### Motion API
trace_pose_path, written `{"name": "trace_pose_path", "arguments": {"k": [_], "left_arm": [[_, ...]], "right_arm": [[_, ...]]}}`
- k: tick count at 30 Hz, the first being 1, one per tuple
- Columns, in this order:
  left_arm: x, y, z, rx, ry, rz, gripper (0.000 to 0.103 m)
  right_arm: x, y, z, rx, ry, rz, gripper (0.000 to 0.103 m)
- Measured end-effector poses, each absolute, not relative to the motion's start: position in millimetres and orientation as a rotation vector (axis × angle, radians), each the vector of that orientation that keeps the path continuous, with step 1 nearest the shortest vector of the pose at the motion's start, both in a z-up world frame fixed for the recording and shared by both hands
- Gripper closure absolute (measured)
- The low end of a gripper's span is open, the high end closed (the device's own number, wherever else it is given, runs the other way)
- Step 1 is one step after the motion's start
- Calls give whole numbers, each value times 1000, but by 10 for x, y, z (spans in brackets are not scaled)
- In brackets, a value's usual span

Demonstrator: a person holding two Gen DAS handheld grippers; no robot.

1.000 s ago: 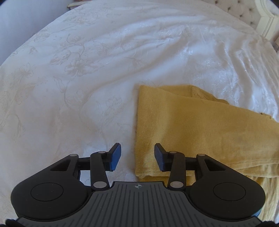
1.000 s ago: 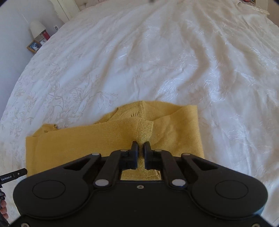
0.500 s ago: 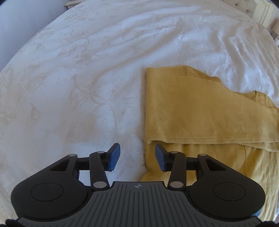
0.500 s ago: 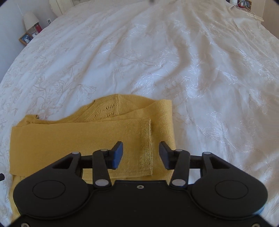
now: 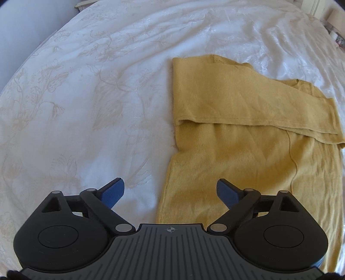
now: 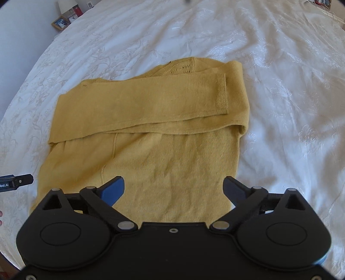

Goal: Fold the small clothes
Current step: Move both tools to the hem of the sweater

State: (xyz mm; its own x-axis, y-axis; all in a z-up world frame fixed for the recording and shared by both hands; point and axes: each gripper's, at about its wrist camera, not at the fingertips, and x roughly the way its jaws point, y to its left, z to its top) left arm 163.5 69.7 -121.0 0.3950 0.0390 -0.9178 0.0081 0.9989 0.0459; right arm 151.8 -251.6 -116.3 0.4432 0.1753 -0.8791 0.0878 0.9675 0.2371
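While the mustard-yellow knitted garment (image 6: 151,133) lies partly folded mid-frame on the white embroidered bedspread (image 6: 280,86), left gripper (image 5: 170,191) and right gripper (image 6: 173,189) hover spread wide, holding nothing.

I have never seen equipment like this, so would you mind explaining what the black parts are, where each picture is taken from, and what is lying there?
There is no robot here. A person holds a tool in each hand, and a wide-angle camera on each looks forward along its two fingers. The black shape low in each picture is that tool. One view shows the left hand-held gripper, the other the right hand-held gripper. Both are open and hold nothing. On the white bedspread lies a yellow knitted garment, partly folded, with a sleeve laid across it. A nightstand with small items appears far off.
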Motion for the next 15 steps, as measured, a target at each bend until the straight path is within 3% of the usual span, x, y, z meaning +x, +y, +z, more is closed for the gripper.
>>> {"name": "trace_pose_path", "arguments": {"k": [15], "left_arm": [[616,1098,-1565,66,1225,-93,10]], "right_arm": [[239,-2508,-1428,344,1171,-60,1]]}}
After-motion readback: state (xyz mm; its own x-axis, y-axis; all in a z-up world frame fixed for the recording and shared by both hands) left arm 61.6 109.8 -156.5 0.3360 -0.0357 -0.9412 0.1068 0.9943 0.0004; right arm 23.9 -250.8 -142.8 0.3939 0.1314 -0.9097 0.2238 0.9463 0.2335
